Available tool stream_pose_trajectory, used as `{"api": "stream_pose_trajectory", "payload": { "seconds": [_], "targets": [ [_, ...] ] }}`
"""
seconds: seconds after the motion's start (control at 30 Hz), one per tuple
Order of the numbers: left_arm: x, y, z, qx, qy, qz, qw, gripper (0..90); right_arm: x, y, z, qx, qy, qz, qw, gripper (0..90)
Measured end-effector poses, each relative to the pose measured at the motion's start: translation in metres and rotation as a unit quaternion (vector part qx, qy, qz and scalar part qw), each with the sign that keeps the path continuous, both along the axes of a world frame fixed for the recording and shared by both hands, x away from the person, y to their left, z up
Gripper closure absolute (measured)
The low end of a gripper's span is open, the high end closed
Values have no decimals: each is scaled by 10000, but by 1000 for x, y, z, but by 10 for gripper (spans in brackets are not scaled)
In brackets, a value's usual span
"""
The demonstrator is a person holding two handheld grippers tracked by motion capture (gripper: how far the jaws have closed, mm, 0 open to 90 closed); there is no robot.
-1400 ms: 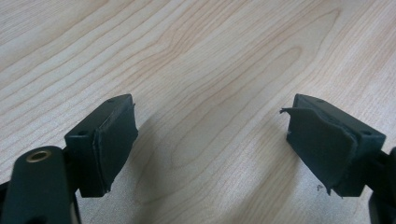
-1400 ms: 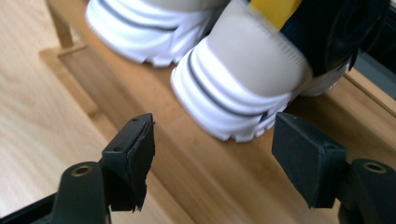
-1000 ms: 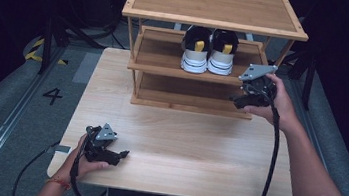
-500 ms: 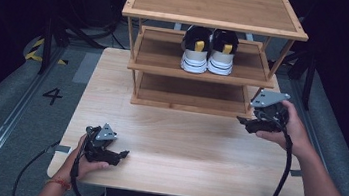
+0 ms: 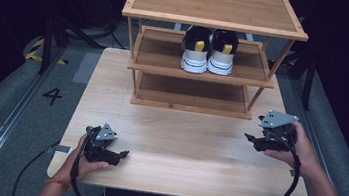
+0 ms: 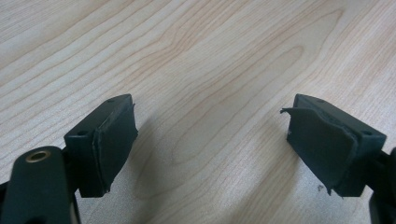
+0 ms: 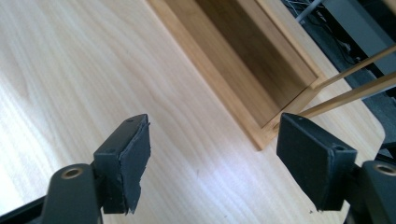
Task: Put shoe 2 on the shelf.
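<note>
My right gripper (image 7: 212, 161) view catches the rack's (image 5: 196, 108) bottom corner; both grippers' jaws gape empty, left gripper (image 6: 210, 144) over bare table (image 6: 196, 56).

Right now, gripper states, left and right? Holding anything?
Left gripper: open, nothing between the jaws, low over the pale wooden table.
Right gripper: open, holding nothing.

Both grippers, left (image 5: 122, 154) and right (image 5: 250, 137), low, jaws apparently open, empty.

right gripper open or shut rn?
Open. The right gripper shows its two black fingers standing well apart, with only the light wooden table between them.
</note>
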State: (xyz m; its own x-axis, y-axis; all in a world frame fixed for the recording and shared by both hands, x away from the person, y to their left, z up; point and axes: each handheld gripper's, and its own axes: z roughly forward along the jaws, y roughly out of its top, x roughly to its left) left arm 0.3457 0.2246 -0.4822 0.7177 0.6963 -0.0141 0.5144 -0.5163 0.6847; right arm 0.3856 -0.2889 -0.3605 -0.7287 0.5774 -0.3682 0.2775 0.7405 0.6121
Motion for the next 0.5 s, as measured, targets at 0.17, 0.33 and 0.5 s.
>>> {"api": "stream_pose_trajectory", "payload": {
  "seconds": [0.17, 0.33, 0.5],
  "targets": [
    [0, 0, 0, -1, -4, 5, 10000, 160, -9, -8, -15, 11, 73, 3, 10000, 251],
    [0, 0, 0, 0, -7, 25, 10000, 158, -21, -24, -37, 178, 141, -49, 9997, 251],
    [0, 0, 0, -2, -5, 26, 10000, 158, -30, -47, -60, 420, 338, -136, 9985, 241]
  ]
}}
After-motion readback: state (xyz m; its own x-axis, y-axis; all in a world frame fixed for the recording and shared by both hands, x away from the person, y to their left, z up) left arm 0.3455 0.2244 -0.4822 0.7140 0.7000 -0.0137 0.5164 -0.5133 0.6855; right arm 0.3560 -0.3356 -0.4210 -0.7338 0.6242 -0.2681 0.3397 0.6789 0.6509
